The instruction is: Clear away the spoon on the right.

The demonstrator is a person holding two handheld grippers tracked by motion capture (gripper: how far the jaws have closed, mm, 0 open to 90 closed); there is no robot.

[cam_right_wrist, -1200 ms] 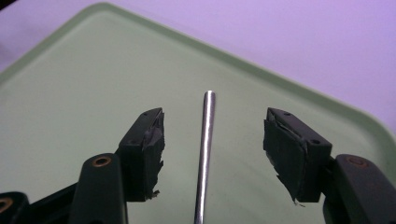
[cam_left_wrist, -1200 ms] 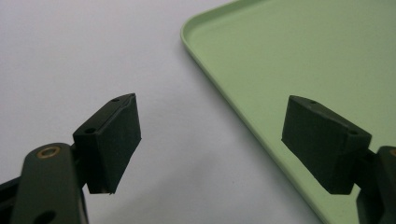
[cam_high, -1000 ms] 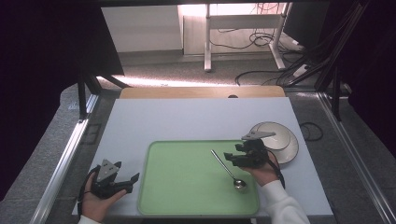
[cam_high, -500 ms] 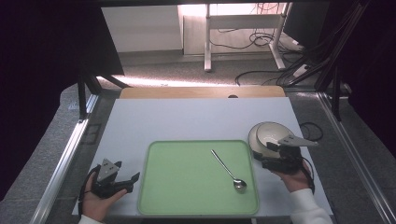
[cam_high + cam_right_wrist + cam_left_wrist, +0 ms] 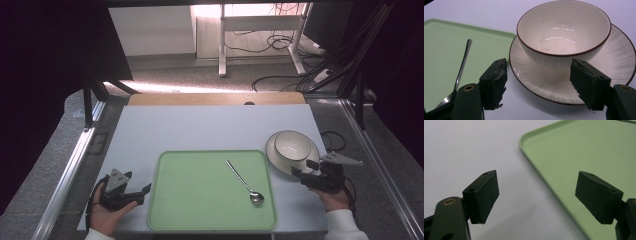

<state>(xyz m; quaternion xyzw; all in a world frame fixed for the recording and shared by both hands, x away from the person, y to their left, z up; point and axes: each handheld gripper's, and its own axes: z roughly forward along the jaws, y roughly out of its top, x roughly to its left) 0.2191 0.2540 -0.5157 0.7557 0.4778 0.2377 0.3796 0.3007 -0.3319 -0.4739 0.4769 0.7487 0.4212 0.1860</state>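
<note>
Both hand-held grippers gape empty — right point(image 5: 537, 83) near glossy ribbed bowl point(image 5: 564, 33), left point(image 5: 536, 195) beside smooth tray point(image 5: 574, 157).

Desk point(image 5: 200, 130): pale lavender-white top, light wood strip at far edge. Tray point(image 5: 200, 200): plain light green, no pattern. Spoon point(image 5: 243, 182): shiny silver metal. Bowl point(image 5: 564, 32): cream white, thin dark brown rim line, faint vertical ribbing outside. Saucer point(image 5: 541, 80): cream, fine radial streaks, same brown rim line. Left claw point(image 5: 537, 195) and right claw point(image 5: 540, 85): matte black jaws, brass-coloured rivets at the base. Floor point(image 5: 60, 150): grey speckled carpet.
</note>
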